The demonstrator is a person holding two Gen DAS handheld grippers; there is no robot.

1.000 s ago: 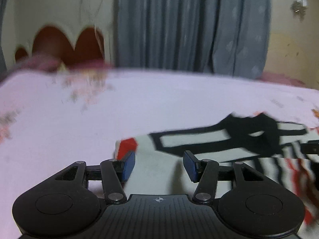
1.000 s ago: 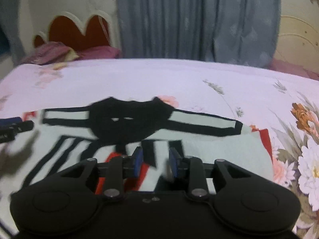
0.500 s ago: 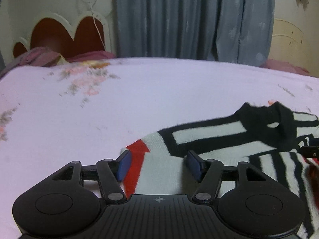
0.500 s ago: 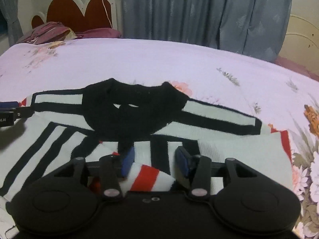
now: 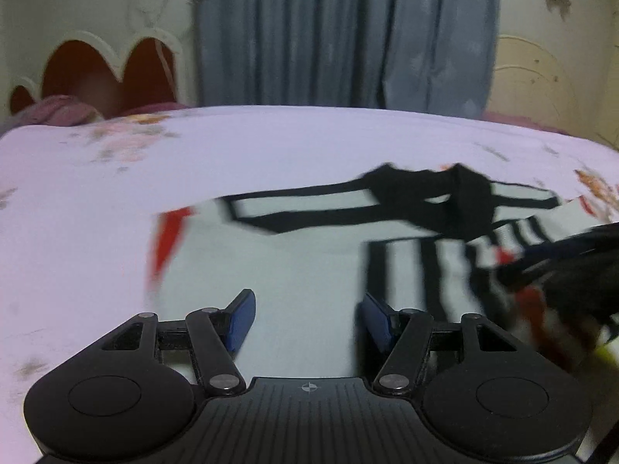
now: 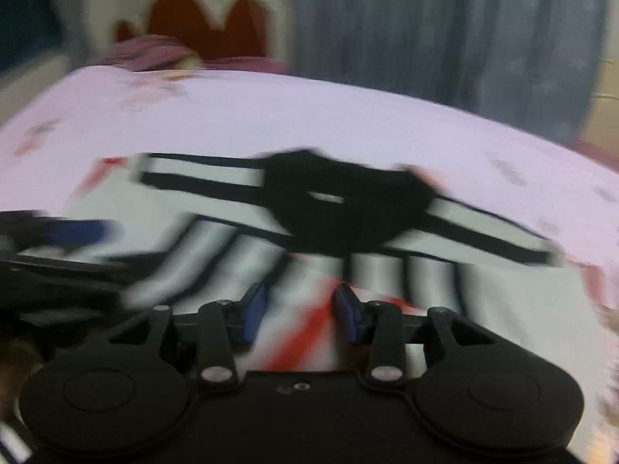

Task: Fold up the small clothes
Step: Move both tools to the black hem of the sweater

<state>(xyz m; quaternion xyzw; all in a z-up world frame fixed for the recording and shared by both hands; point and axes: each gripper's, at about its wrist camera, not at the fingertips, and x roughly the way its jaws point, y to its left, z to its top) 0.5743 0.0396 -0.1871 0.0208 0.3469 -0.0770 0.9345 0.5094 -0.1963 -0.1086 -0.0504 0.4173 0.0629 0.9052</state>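
Left gripper (image 5: 305, 319), left wrist view: pitched down over the near white panel of the striped sweater (image 5: 309, 266), blue pads (image 5: 241, 319) apart, cloth beneath them, nothing pinched. Sweater lies flat on the pink floral bedsheet (image 5: 96, 212), black collar (image 5: 437, 197) far right. Right gripper's dark body enters blurred at the right edge. No readable writing.

Right gripper (image 6: 300, 311), right wrist view (blurred): angled down over the sweater's red‑and‑white part (image 6: 301, 332), jaws closing, gap visible; cannot tell whether the pads touch cloth. Collar (image 6: 340, 208) beyond. Left gripper's blue pad (image 6: 77, 232) at left.
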